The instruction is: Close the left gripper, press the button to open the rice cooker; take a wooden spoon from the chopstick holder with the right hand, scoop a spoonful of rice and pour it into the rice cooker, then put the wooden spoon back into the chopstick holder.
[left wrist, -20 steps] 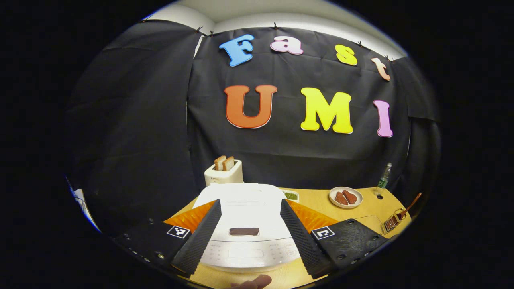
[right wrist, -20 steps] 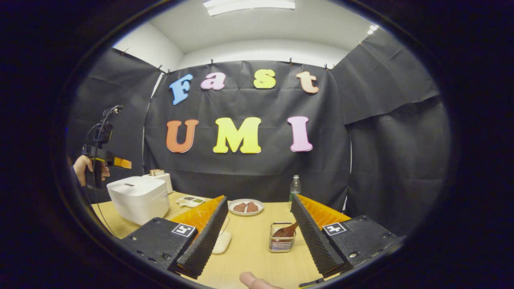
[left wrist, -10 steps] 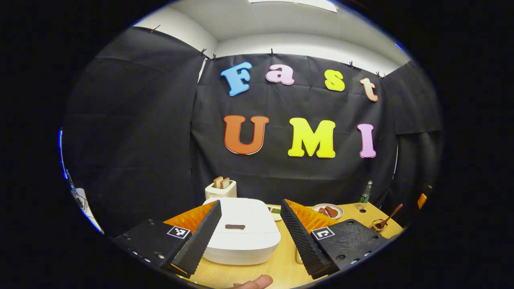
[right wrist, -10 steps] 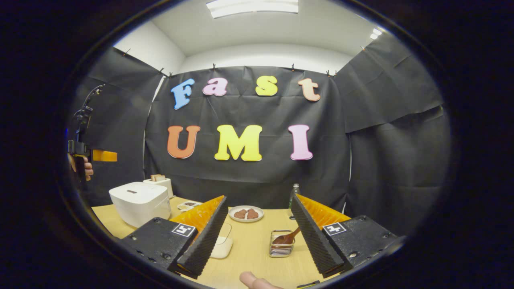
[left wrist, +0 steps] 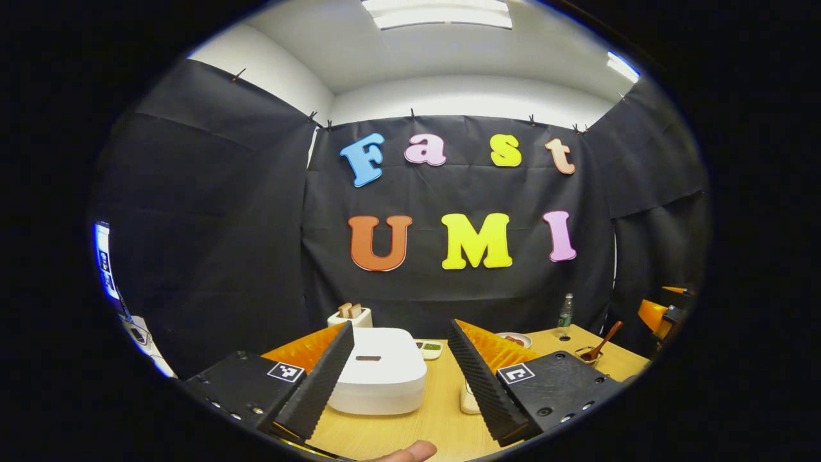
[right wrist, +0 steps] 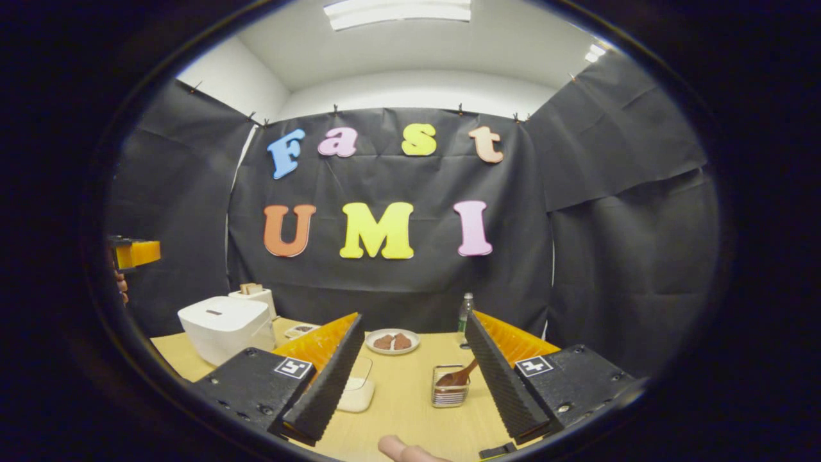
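Backing off over the past second, the left gripper (left wrist: 399,378) now sits farther from the rice cooker (left wrist: 378,377), lid shut at twelve o'clock, jaws spread and empty. Pressing the button (left wrist: 367,358) with spread fingers risks straddling it. The right gripper (right wrist: 410,385) gapes, empty; spoon (right wrist: 457,376) in holder (right wrist: 449,394) at twelve o'clock beyond.

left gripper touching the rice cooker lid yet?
Apart. In the left gripper view the open left gripper sits back from the closed rice cooker, bare table showing below.
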{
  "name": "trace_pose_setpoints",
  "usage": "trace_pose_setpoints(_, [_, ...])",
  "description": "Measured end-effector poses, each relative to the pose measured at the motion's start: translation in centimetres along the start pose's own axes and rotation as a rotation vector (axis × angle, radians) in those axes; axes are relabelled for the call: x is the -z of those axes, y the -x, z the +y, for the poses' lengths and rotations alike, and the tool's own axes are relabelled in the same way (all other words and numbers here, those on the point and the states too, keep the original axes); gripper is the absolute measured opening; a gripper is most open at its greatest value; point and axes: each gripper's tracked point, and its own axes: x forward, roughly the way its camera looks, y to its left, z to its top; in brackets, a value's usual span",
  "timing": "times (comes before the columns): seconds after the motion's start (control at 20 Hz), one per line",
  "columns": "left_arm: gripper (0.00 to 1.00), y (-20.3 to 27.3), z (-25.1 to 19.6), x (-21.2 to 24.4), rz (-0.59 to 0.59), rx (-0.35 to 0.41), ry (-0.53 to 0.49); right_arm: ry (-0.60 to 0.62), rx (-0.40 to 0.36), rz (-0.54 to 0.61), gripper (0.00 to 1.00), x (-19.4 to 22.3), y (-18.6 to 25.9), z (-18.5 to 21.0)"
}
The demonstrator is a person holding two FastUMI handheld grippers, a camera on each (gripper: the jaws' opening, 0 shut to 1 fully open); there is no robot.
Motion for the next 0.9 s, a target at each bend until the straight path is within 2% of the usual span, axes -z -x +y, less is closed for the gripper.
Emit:
trace_pose_setpoints(0.15, [0.94, 1.8, -1.9, 1.3, 0.014, 0.038, -0.014, -0.015, -0.035, 0.002, 0.96, 0.2, 1.2, 0.7])
trace_pose_setpoints(0.2, [0.94, 2.4, -3.1, 1.7, 0.023, 0.068, -0.012, -0.009, -0.029, -0.006, 0.99, 0.0, 1.4, 0.2])
trace_pose_setpoints(0.3, [0.95, 2.8, -4.1, 1.9, 0.027, 0.099, -0.023, -0.011, -0.011, -0.027, 0.99, -0.4, 1.5, -0.6])
trace_pose_setpoints(0.4, [0.96, 3.1, -4.3, 2.1, 0.032, 0.101, -0.019, -0.013, -0.012, -0.026, 0.96, -0.3, 1.9, -0.5])
trace_pose_setpoints(0.5, [0.96, 3.4, -4.6, 2.2, 0.032, 0.105, -0.02, -0.015, -0.016, -0.013, 0.99, 0.2, 2.0, -0.5])
trace_pose_setpoints(0.6, [0.95, 3.3, -4.3, 2.4, 0.035, 0.096, -0.022, -0.015, -0.027, -0.005, 0.96, 0.2, 2.0, -0.2])
trace_pose_setpoints(0.75, [0.95, 3.1, -3.7, 2.2, 0.033, 0.076, -0.008, -0.012, -0.03, -0.008, 0.99, 0.0, 2.2, -0.1])
trace_pose_setpoints(0.9, [0.96, 3.1, -4.0, 2.1, 0.043, 0.095, 0.019, -0.005, -0.035, -0.018, 0.96, -0.3, 2.3, 0.3])
